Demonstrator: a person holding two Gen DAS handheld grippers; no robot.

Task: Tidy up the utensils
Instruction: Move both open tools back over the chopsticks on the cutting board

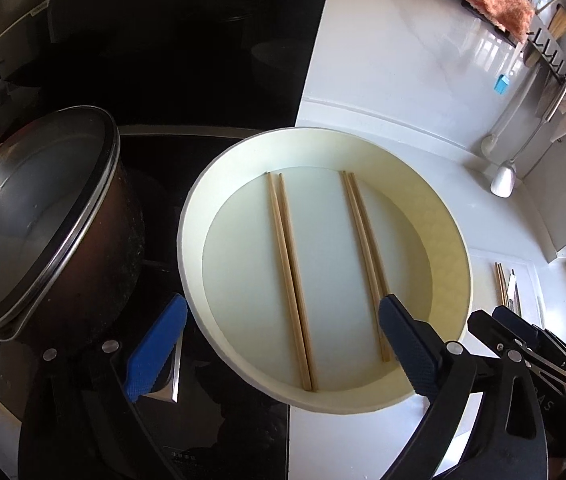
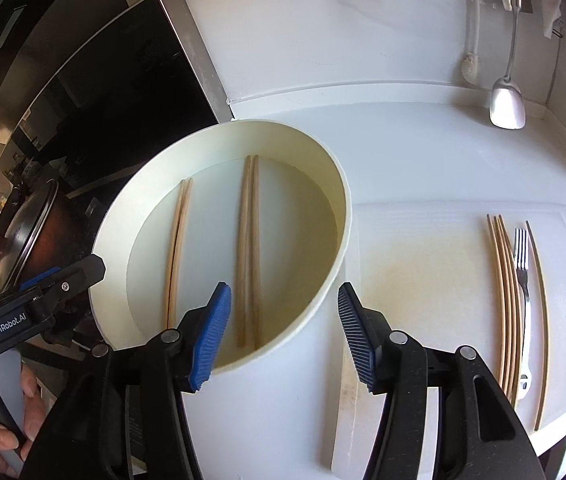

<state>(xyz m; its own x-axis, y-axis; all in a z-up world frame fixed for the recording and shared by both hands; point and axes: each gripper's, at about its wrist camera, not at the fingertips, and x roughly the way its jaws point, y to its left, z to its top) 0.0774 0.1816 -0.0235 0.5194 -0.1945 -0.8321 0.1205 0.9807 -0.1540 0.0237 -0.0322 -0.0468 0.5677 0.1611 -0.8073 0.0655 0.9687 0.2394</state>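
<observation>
Inside the round cream-white shallow bowl (image 1: 187, 216) lie two pairs of light wooden chopsticks, the left pair (image 1: 291, 280) and the right pair (image 1: 363, 256), roughly parallel and well apart on the bowl's flat floor. My left hand-held gripper (image 1: 279, 344) hangs over the near rim with its blue-padded jaws spread wide, holding nothing; its right finger (image 1: 403, 344) overlaps the near end of the right pair. My right hand-held gripper (image 2: 285, 332) is likewise wide open and empty, straddling the bowl's near right wall. Beside the bowl, on the white cutting board (image 2: 423, 280) on the white bench (image 2: 403, 136), rest more loose wooden chopsticks (image 2: 505, 300) and a steel fork (image 2: 523, 276). Left of the bowl stands a dark lidded pot (image 1: 51, 216) on the black cooktop (image 1: 203, 80). A steel spatula (image 2: 506, 100) hangs at the back wall.
</observation>
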